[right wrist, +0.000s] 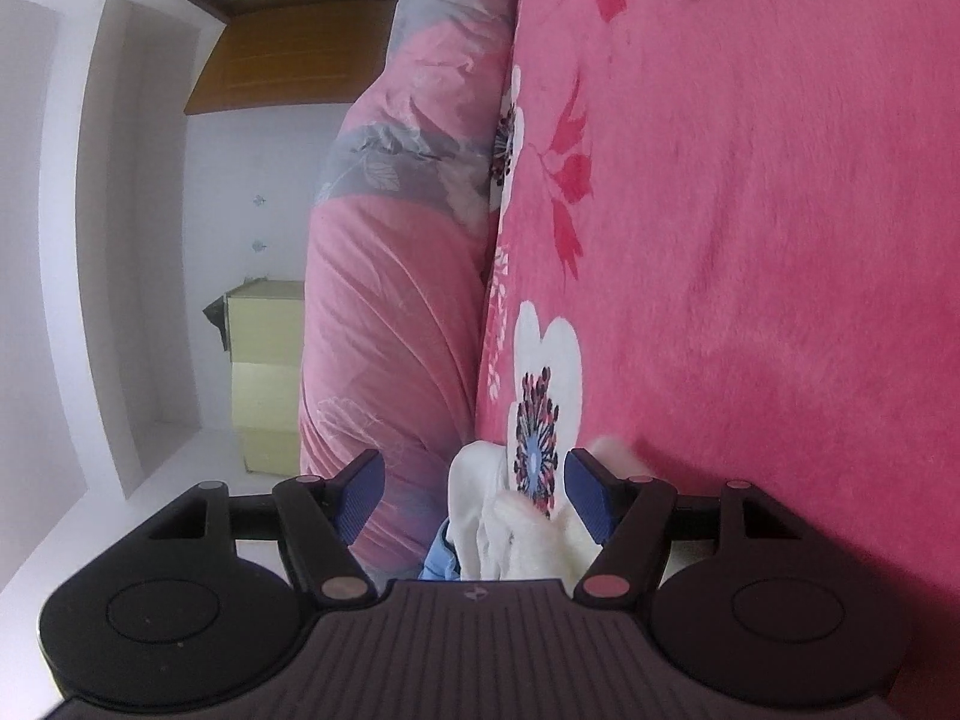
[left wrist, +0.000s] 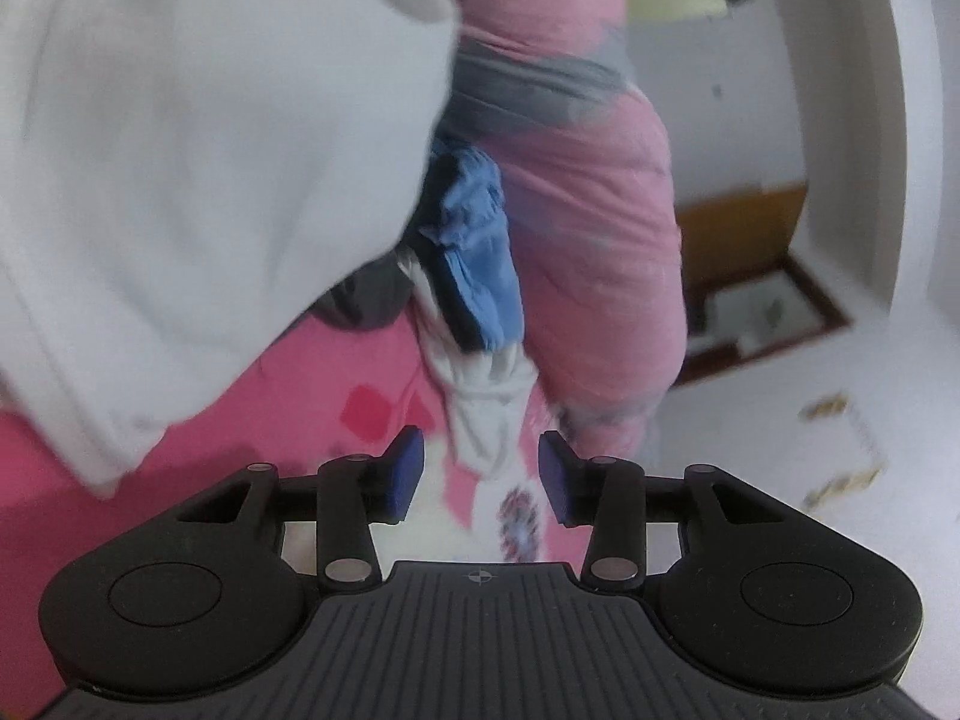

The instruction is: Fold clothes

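one white garment [left wrist: 198,180], one blue garment [left wrist: 480,252]

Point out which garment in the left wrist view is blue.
The crumpled blue garment, wedged between the big white garment and the pink quilt.

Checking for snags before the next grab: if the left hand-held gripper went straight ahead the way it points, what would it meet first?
Probably the white cloth lying on the pink blanket, right ahead of the open left hand-held gripper; the blue garment lies beyond. Depth is hard to judge.
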